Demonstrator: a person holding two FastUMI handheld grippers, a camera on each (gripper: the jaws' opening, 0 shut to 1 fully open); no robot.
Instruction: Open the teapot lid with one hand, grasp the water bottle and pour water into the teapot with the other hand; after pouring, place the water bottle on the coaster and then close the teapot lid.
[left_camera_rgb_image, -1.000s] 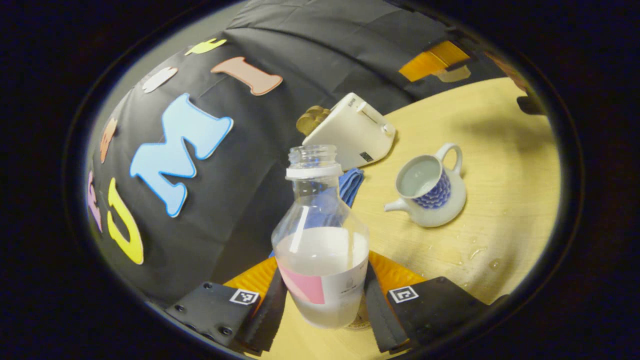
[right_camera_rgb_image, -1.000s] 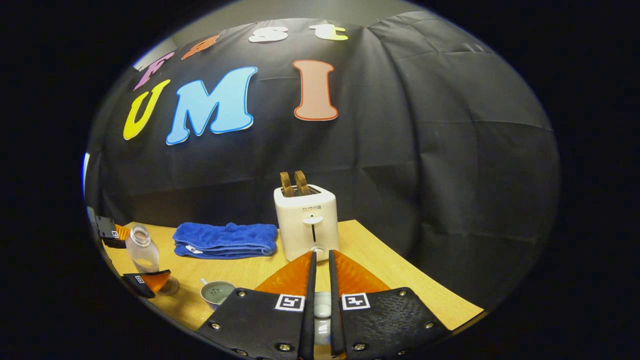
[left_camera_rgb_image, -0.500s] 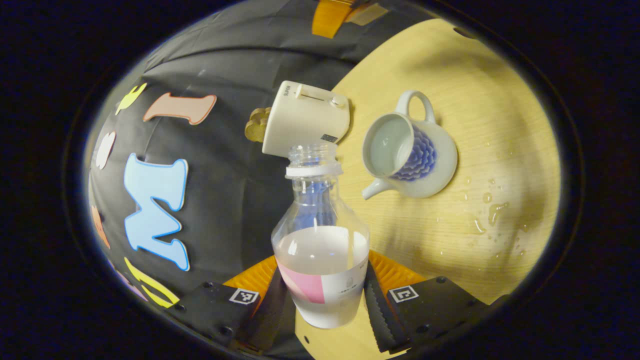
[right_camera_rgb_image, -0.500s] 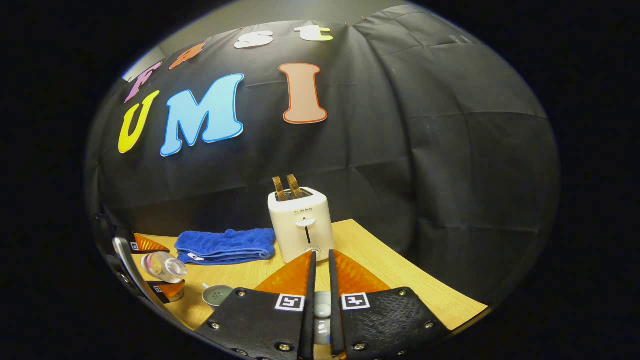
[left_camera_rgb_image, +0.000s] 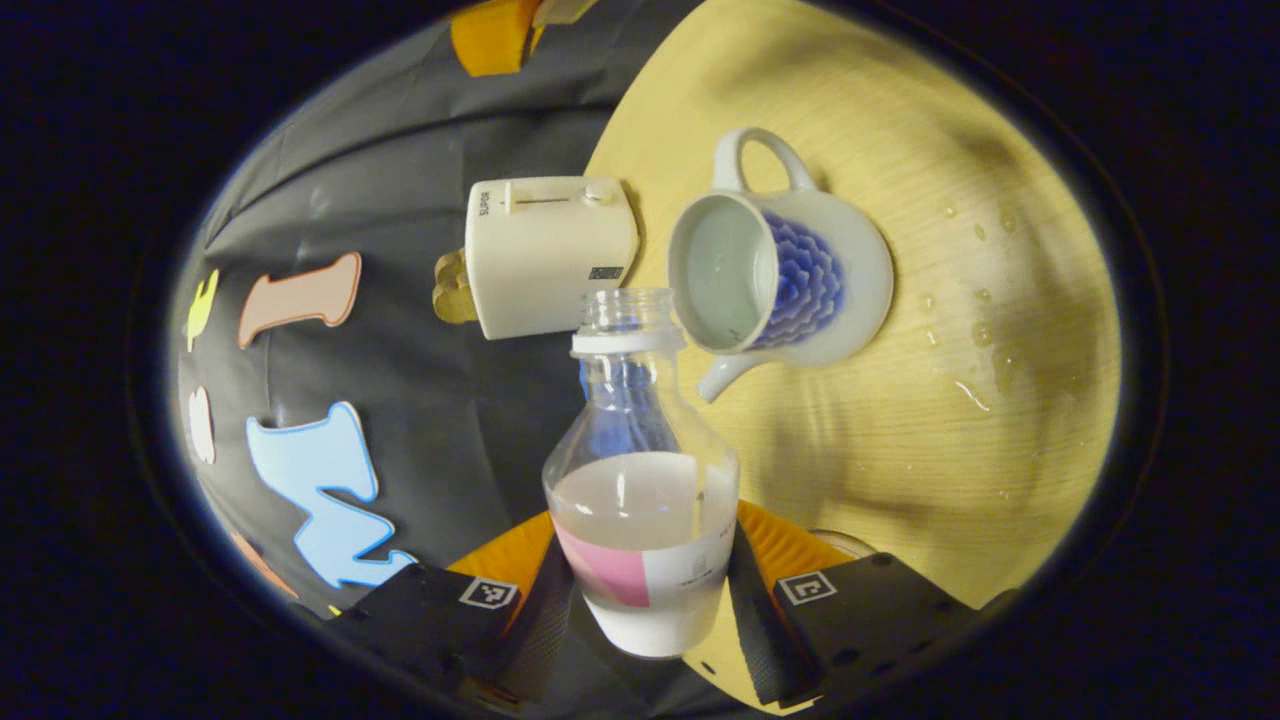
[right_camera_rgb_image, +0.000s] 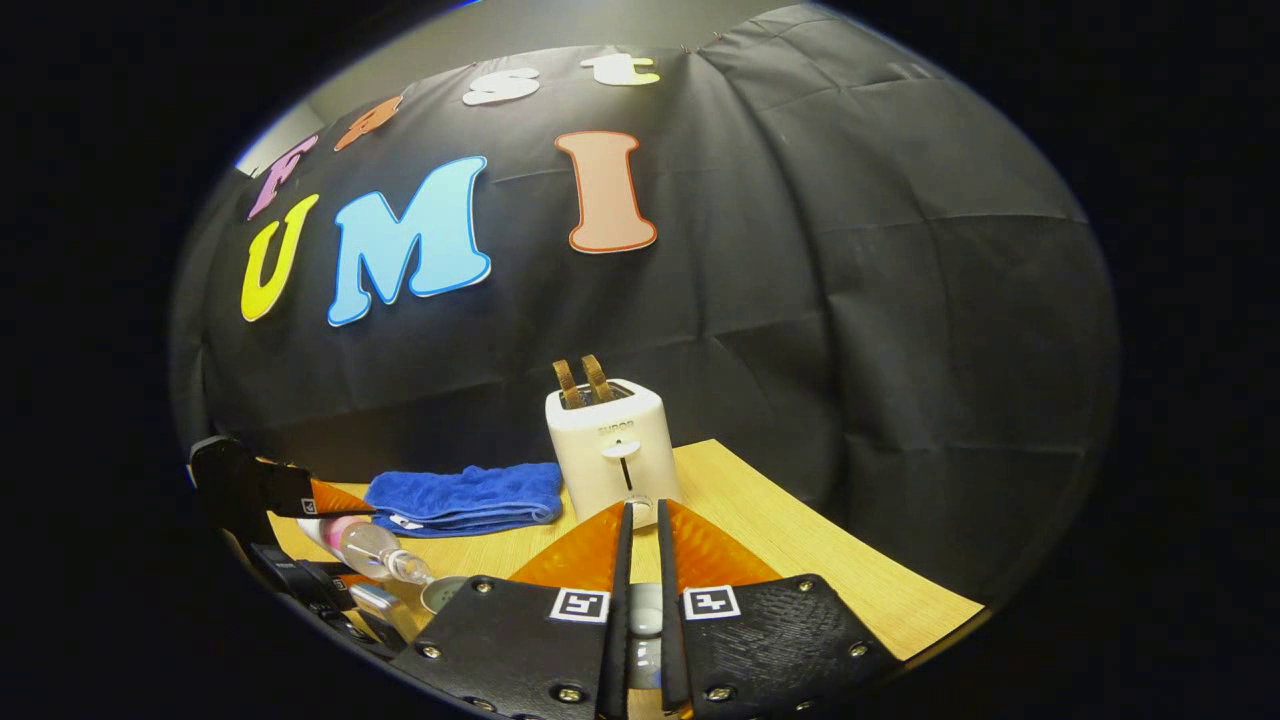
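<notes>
one water bottle (left_camera_rgb_image: 640, 480), one teapot (left_camera_rgb_image: 780, 275), one toaster (left_camera_rgb_image: 548, 255)

The left gripper (left_camera_rgb_image: 648, 562) is showing two black matte plates (left_camera_rgb_image: 870, 612) at its base, each wearing a small square black-and-white marker (left_camera_rgb_image: 807, 587) and round screw heads (left_camera_rgb_image: 449, 661). Ribbed wedge panels (left_camera_rgb_image: 790, 548) are rising behind the plates, and its fingers (left_camera_rgb_image: 752, 625) are showing saw-toothed inner edges.

The right gripper (right_camera_rgb_image: 643, 512) is wearing the same kit: textured black plates (right_camera_rgb_image: 780, 645), one square marker (right_camera_rgb_image: 580, 604) on each, and bright metal screws (right_camera_rgb_image: 570, 692) sitting along the edges. Its slim, flat fingers (right_camera_rgb_image: 662, 560) are running forward between ribbed wedges (right_camera_rgb_image: 715, 555).
</notes>
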